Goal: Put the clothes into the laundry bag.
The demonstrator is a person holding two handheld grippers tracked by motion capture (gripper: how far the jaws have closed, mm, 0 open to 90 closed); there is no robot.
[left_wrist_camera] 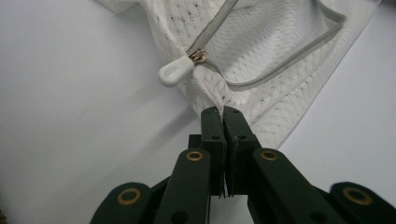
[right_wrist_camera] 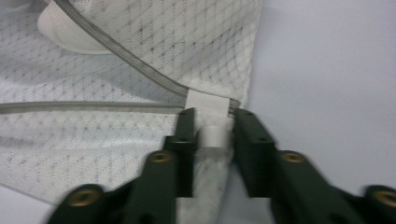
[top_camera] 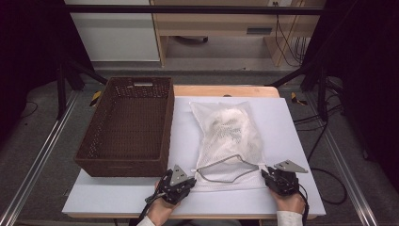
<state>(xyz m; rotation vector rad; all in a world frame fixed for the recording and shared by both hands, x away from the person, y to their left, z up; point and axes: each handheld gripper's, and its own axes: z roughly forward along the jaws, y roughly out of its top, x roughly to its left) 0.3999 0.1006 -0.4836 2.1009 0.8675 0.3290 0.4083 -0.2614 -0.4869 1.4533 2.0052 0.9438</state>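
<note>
The white mesh laundry bag (top_camera: 229, 141) lies in the centre of the high view, right of the brown wicker basket (top_camera: 127, 125), its grey zipper (top_camera: 226, 165) gaping near the lower edge. The left gripper (left_wrist_camera: 223, 112) is clenched on the mesh corner just below the zipper pull (left_wrist_camera: 176, 71). The right gripper (right_wrist_camera: 212, 116) straddles the opposite corner at the white zipper-end tab (right_wrist_camera: 208, 103), jaws not yet pressing, so the step looks like securing both corners; next that claw must pinch shut before any lift.
</note>
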